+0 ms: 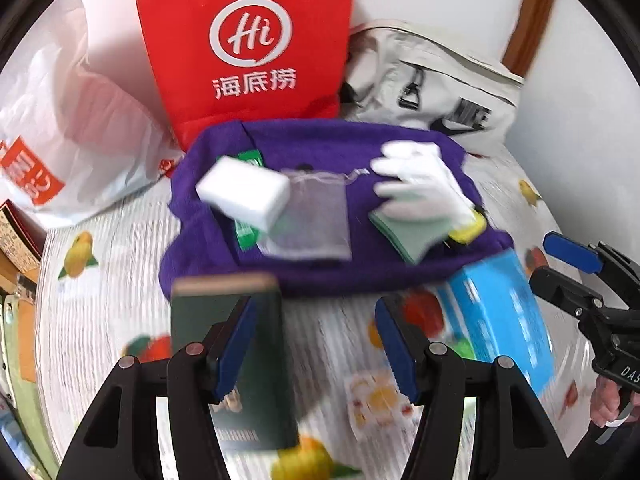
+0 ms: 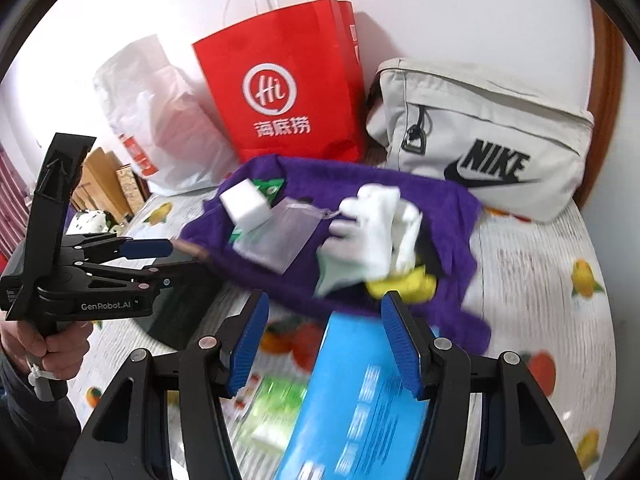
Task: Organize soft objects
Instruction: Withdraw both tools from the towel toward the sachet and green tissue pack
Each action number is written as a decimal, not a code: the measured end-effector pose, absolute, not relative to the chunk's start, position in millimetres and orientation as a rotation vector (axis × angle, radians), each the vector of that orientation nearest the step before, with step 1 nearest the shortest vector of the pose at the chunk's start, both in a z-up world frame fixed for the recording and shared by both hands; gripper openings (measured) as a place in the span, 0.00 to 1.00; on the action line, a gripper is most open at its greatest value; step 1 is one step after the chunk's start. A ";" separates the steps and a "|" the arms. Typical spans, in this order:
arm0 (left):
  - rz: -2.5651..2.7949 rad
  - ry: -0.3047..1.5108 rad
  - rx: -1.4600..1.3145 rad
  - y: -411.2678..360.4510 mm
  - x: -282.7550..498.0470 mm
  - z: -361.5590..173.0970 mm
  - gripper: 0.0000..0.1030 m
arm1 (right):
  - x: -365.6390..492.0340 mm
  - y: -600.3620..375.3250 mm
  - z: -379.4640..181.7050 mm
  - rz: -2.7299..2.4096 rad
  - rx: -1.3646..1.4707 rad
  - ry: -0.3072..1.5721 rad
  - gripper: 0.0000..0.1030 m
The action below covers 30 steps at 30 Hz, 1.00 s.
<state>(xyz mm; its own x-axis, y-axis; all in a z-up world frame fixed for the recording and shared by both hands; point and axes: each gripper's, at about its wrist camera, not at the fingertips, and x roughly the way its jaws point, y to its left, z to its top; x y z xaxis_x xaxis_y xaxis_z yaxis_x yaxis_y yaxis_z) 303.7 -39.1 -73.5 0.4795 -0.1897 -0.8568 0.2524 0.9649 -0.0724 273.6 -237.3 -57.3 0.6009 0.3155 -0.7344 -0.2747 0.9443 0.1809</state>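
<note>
A purple towel (image 1: 360,264) (image 2: 440,208) lies spread on the bed. On it rest a white sponge block (image 1: 244,194) (image 2: 245,202), a sheer mesh pouch (image 1: 316,216) (image 2: 280,236), white gloves (image 1: 420,184) (image 2: 372,232), a pale green cloth (image 1: 404,236) and a yellow sponge (image 1: 468,232) (image 2: 404,286). My left gripper (image 1: 316,348) (image 2: 176,264) hovers open in front of the towel, nothing between its fingers; a dark green book (image 1: 232,360) lies under its left finger. My right gripper (image 2: 324,344) (image 1: 556,268) is open above a blue box (image 2: 360,400) (image 1: 500,320).
A red paper bag (image 1: 248,48) (image 2: 288,92), a white plastic bag (image 1: 80,128) (image 2: 160,128) and a beige Nike bag (image 1: 432,84) (image 2: 480,136) stand against the wall behind the towel. The fruit-print bedsheet (image 1: 100,300) (image 2: 540,280) covers the bed. Brown boxes (image 2: 108,184) sit at the left.
</note>
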 end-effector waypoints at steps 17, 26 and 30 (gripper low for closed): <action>-0.375 1.088 0.136 -71.6 212.2 -118.6 0.67 | 150.5 -272.1 -83.5 0.251 0.169 0.923 0.57; -0.322 1.099 0.173 -79.0 212.0 -150.1 0.67 | 135.7 -285.0 -105.0 0.214 0.177 0.994 0.57; -0.318 1.073 0.162 -82.7 215.0 -156.4 0.67 | 135.7 -289.4 -109.5 0.218 0.170 1.013 0.57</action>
<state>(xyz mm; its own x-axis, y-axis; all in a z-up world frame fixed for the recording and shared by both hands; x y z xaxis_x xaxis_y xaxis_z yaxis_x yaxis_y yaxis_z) 215.0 -82.7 -156.4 0.4376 -0.1764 -0.8817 0.3327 0.9427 -0.0235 135.7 -289.4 -109.5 0.5108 0.2587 -0.8198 -0.1014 0.9651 0.2414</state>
